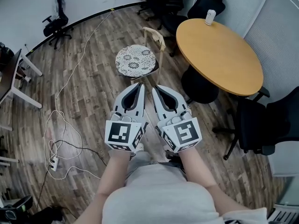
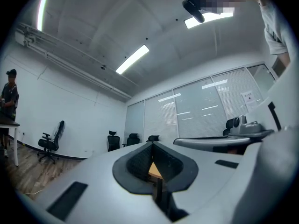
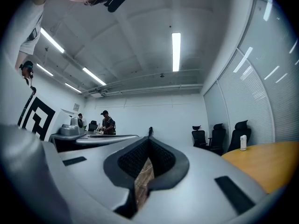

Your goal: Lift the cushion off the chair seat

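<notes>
The cushion (image 1: 136,59), round and white with a dark flower-like pattern, lies flat on the seat of the chair (image 1: 154,35) and covers it almost to the rim; the chair's pale wooden backrest rises behind the cushion's far right edge; nothing touches the cushion.

Short of the seat's near edge, the 2 grippers hang side by side over the plank floor (image 1: 88,78), both aimed at the chair. The left gripper (image 1: 138,85) has its jaws pressed together with nothing between them, only a small tan wedge showing through the hollow of the pads; the right gripper (image 1: 156,87) is likewise clenched and empty, with floor planks showing through the slit behind its pads. The person's forearms (image 1: 114,176) reach in from the bottom of the head view.

To the right of the chair stands a round tan tabletop (image 1: 219,55); a white bottle (image 1: 210,17) stands upright near its far edge. Black office chairs (image 1: 163,1) crowd beyond the tabletop; 1 more black chair (image 1: 268,125) sits by its near right edge; another lone chair (image 1: 56,20) stands by the far wall at the left.

A white cable (image 1: 60,120) runs across the floor from that wall and loops down to a power strip (image 1: 53,163); a desk (image 1: 11,78) juts in at the left.

The right gripper view shows 2 people (image 3: 108,122) standing by the far wall; the left gripper view shows 1 person (image 2: 9,94) at its left edge.
</notes>
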`<move>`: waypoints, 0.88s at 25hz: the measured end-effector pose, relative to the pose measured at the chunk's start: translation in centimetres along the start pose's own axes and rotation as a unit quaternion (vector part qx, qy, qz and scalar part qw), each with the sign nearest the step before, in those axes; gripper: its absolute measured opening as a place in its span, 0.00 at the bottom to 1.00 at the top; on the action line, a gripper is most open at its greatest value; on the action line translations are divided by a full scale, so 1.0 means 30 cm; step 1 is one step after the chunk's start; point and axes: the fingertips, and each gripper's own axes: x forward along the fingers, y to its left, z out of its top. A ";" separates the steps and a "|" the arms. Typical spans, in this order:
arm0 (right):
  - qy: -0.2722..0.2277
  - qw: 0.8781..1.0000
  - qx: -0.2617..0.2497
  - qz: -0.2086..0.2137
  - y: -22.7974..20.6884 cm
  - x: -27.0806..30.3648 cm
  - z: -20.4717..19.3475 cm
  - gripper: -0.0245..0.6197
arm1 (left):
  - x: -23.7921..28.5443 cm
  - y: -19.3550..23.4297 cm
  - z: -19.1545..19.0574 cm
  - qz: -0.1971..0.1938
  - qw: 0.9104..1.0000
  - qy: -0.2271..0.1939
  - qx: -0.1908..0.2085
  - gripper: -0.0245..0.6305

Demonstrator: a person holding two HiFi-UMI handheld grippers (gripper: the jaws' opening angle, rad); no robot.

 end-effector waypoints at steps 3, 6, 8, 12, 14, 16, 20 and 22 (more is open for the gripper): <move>0.007 1.000 -0.005 -0.002 0.018 0.089 -0.015 0.08 | 0.033 0.075 0.004 -0.011 1.000 -0.002 0.006 0.04; 0.015 1.000 -0.005 -0.016 0.005 0.168 -0.031 0.08 | 0.076 0.130 -0.001 -0.029 1.000 -0.001 0.005 0.04; 0.019 0.999 -0.001 -0.026 0.006 0.221 -0.045 0.08 | 0.092 0.181 -0.007 -0.036 0.999 0.001 0.003 0.04; 0.018 0.999 -0.007 -0.034 0.019 0.311 -0.056 0.08 | 0.119 0.295 -0.019 -0.034 0.999 -0.001 -0.006 0.04; 0.023 0.999 -0.012 -0.035 0.014 0.343 -0.067 0.08 | 0.138 0.334 -0.027 -0.033 0.999 -0.002 -0.011 0.04; 0.031 0.999 -0.014 -0.037 0.003 0.369 -0.088 0.08 | 0.158 0.360 -0.041 -0.033 0.999 -0.002 -0.016 0.04; 0.038 0.998 -0.013 -0.039 -0.037 0.420 -0.119 0.08 | 0.208 0.404 -0.070 -0.028 0.999 0.001 -0.024 0.04; 0.040 0.998 -0.010 -0.040 -0.064 0.455 -0.132 0.08 | 0.239 0.432 -0.078 -0.026 0.999 0.002 -0.026 0.04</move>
